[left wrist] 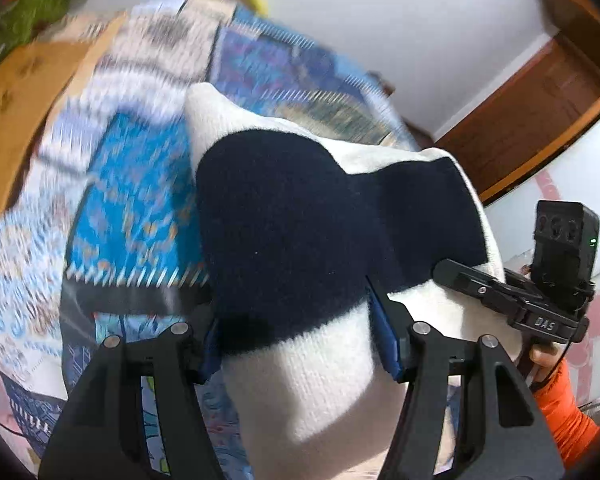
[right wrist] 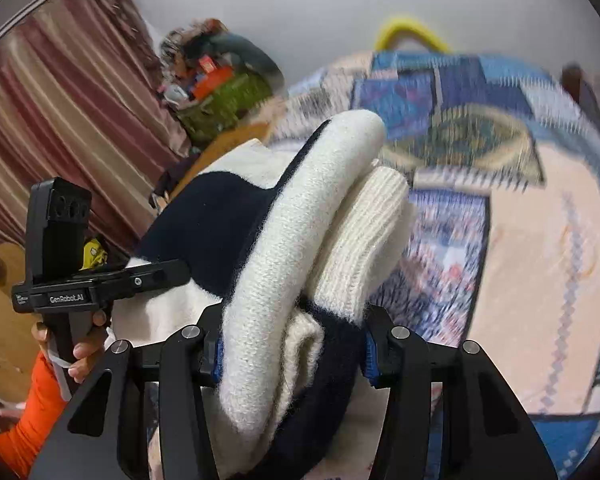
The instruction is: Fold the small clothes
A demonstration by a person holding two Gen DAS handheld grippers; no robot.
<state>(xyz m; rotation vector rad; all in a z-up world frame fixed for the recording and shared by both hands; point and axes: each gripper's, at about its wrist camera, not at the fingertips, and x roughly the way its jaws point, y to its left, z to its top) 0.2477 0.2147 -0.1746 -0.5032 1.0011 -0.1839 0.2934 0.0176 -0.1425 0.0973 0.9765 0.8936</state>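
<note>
A folded cream and navy knit sweater (left wrist: 300, 232) is held up above the patterned bed. My left gripper (left wrist: 296, 340) is shut on one end of it, the thick fold filling the gap between the blue pads. My right gripper (right wrist: 292, 352) is shut on the other end of the sweater (right wrist: 300, 216), where cream layers and a ribbed cuff (right wrist: 364, 240) bunch between the fingers. The right gripper also shows in the left wrist view (left wrist: 500, 292), touching the sweater's right edge. The left gripper shows in the right wrist view (right wrist: 112, 284), at the sweater's left side.
A blue and cream patchwork blanket (left wrist: 140, 184) covers the bed (right wrist: 520, 240) below. A wooden board (left wrist: 16, 92) lies at the left. A green bag with clutter (right wrist: 224, 104) and a striped curtain (right wrist: 52, 120) stand behind. A brown door frame (left wrist: 540, 108) is at the right.
</note>
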